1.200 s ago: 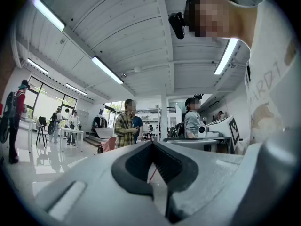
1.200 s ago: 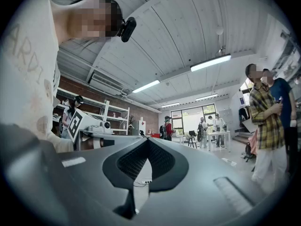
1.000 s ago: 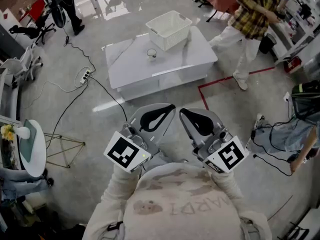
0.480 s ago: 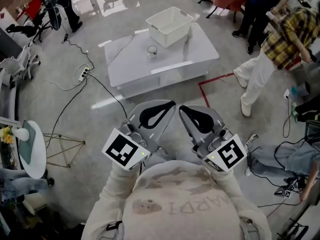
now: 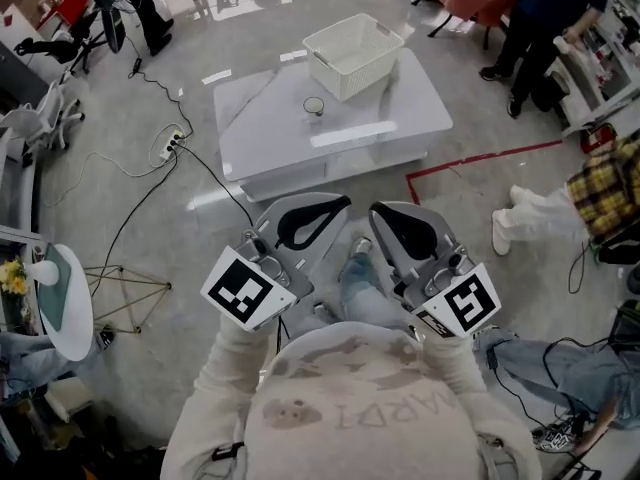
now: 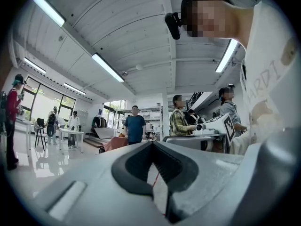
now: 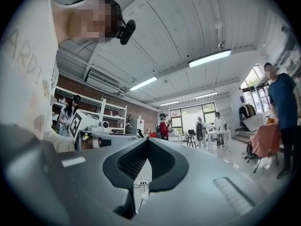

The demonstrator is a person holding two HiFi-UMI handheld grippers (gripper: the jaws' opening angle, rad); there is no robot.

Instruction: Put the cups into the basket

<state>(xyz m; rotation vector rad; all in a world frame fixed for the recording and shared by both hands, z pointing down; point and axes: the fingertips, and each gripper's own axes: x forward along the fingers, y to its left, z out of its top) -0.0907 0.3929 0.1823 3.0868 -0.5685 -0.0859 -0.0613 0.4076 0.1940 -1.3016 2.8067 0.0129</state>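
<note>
A white low table (image 5: 270, 128) stands ahead on the floor. On it, a small clear cup (image 5: 314, 106) stands upright near the middle, just in front of a white slatted basket (image 5: 345, 56) at the table's far edge. Both grippers are held close to my chest, far short of the table, and point upward. My left gripper (image 5: 340, 206) (image 6: 152, 144) is shut with nothing in it. My right gripper (image 5: 378, 211) (image 7: 148, 140) is likewise shut and empty. The gripper views show only ceiling and room, not the cup or basket.
A power strip (image 5: 170, 146) and black cable (image 5: 215, 183) lie on the floor left of the table. Red tape (image 5: 470, 160) marks the floor at right. People stand at right (image 5: 545, 28) and far right (image 5: 610, 193). A round side table (image 5: 62, 303) sits left.
The person in the plaid shirt has walked off to the right edge, and a person in dark blue now stands at the top right. Both grippers stay shut near my chest.
</note>
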